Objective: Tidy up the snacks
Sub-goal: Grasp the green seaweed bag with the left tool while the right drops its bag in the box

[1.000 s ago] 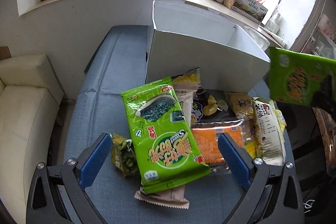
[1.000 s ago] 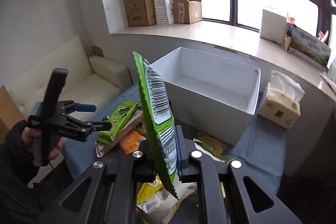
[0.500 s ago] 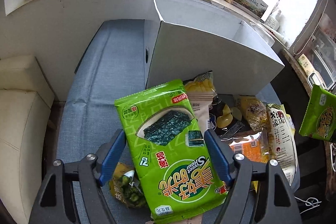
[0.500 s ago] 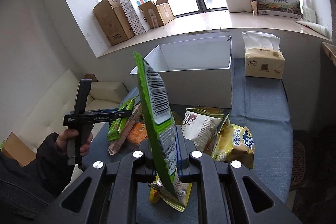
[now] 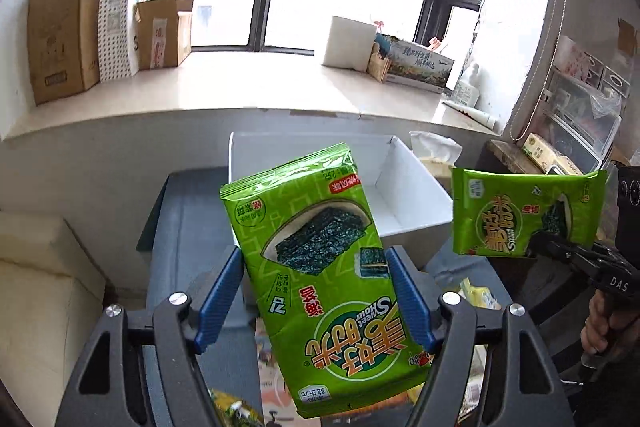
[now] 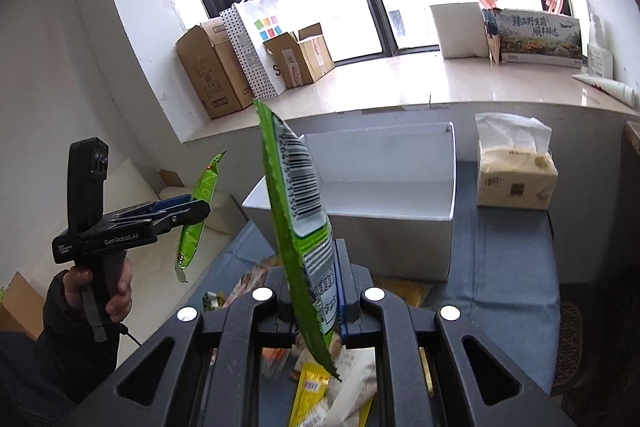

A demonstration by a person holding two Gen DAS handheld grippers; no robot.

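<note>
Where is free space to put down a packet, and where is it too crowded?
The white box is empty inside. The blue cloth is bare between the box, the tissue pack and the table's right edge. The near end is crowded: a snack pile lies under the right claw.

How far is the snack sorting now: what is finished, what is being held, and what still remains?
Finished: nothing that shows; the white box looks empty inside.

In hand: the left gripper, whose jaws have just been closing, grips one green seaweed packet by its edges. The right gripper is shut on a second green seaweed packet. Both are lifted off the table.

Left: both packets, and the loose snacks on the blue table.
</note>
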